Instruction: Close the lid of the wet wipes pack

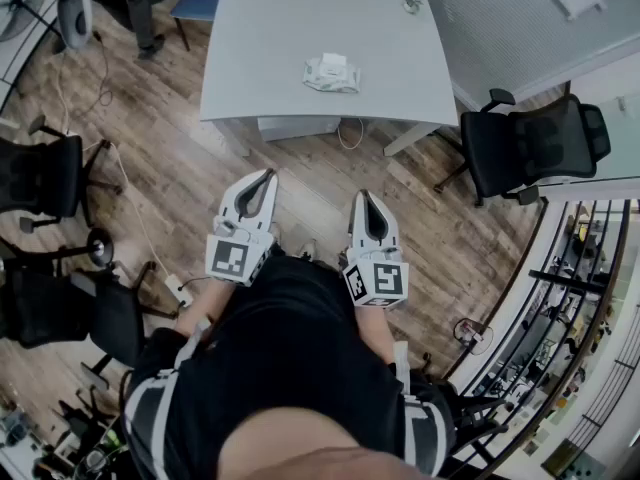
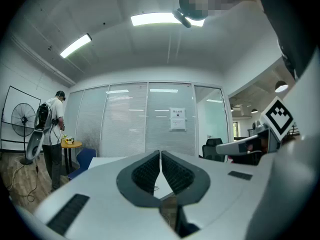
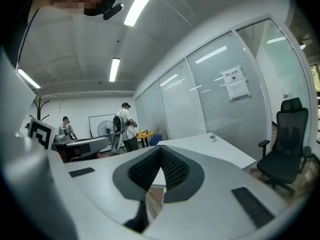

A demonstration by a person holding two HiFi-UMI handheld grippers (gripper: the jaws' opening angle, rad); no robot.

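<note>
Left gripper [image 1: 267, 175], right gripper [image 1: 363, 196] clenched empty; wipes pack [image 1: 331, 75] well apart, top centre: best step closer, press lid [image 1: 335, 62] flat.

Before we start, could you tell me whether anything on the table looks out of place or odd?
Only the wet wipes pack near the front edge of the table: its lid seems flipped up rather than flat, though it is small in the head view. Nothing looks spilled or damaged.

Black office chair [image 1: 535, 148] beside the white table [image 1: 260, 58] — wood floor [image 1: 180, 148] beneath.
</note>
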